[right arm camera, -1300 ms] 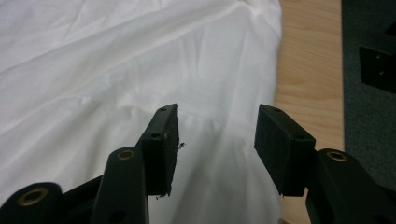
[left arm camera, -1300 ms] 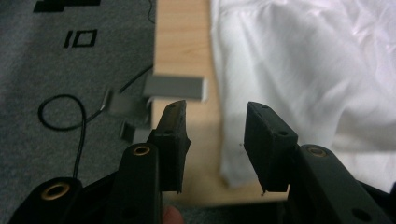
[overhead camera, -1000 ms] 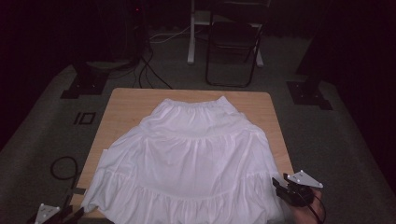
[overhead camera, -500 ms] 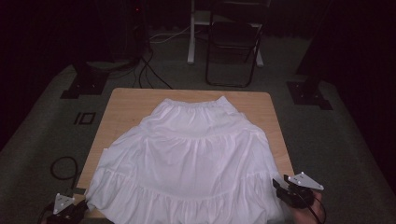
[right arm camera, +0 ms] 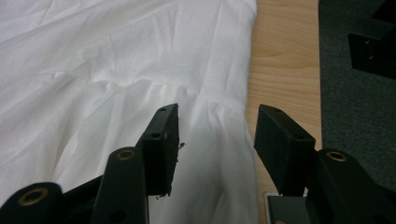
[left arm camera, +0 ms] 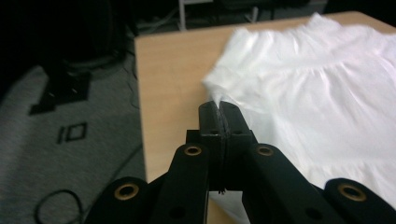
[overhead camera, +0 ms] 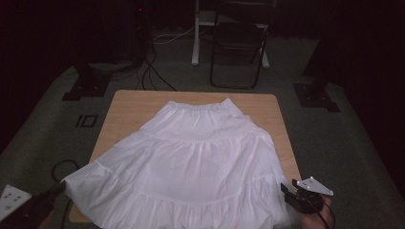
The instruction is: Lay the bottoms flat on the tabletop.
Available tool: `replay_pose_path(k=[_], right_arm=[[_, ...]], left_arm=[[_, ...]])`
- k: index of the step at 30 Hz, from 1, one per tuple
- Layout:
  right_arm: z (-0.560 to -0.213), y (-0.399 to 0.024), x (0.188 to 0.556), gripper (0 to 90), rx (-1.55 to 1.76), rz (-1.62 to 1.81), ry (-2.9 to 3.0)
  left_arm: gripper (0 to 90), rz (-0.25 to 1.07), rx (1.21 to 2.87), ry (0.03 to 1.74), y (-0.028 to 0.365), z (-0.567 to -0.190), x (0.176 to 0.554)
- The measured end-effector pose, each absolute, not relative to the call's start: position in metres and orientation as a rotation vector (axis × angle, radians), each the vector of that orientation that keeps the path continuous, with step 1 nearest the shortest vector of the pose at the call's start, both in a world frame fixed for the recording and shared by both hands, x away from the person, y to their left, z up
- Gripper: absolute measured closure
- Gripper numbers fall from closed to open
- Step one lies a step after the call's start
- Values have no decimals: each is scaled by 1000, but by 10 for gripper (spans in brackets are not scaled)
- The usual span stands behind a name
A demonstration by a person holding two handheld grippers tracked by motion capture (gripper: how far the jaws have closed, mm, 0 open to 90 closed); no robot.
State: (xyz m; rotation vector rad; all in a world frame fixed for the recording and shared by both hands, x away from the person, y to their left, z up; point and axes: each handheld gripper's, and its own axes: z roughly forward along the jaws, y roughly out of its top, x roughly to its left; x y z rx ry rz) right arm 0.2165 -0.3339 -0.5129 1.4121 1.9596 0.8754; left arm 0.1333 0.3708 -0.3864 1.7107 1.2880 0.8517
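Pads of the left gripper (left arm camera: 219, 119) are pressed together on a small peak of white cloth, the near left corner of the skirt's hem, and the jaws have just been closing on it; in the high view that gripper (overhead camera: 45, 198) sits off the near left corner of the table (overhead camera: 133, 107) with the hem corner drawn out toward it. Jaws of the right gripper (right arm camera: 217, 135) stand well apart and hold nothing, poised above the hem at the skirt's near right edge, close to the table's right edge. The white tiered skirt (overhead camera: 196, 167) lies spread flat over most of the table, its elastic waistband (overhead camera: 198, 106) toward the far edge and its broad ruffled hem hanging over the near edge. This looks like thin, light cotton: soft, limp, with no stiffness to carry its own shape, so a lifted corner will probably drag only a fold behind it while the rest stays put. It is not fragile, but a pinch on 1 thin layer could slip, and the gathered seams between the 3 tiers give thicker, surer cloth to bite. Best holds seem to be the 2 near hem corners, 1 per gripper, keeping the hem taut between them.
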Motion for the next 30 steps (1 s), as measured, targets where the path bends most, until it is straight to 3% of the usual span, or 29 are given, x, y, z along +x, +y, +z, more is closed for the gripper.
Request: replay_pose_path(k=[4, 10, 14, 19, 30], right_arm=[[-515, -335, 216, 497, 1420, 874, 1961], [-519, -342, 216, 497, 1449, 844, 1960], [-521, -345, 214, 502, 1461, 795, 1968], [-525, -350, 209, 556, 1495, 752, 1991], [-540, -353, 200, 546, 1593, 770, 2054]], left_arm=[[894, 932, 1673, 1376, 381, -383, 131], [890, 952, 1694, 1633, 407, -418, 132], [804, 979, 1674, 1719, 414, -433, 138], [758, 943, 1689, 1658, 402, -438, 149], [655, 623, 1847, 1525, 333, -508, 217]])
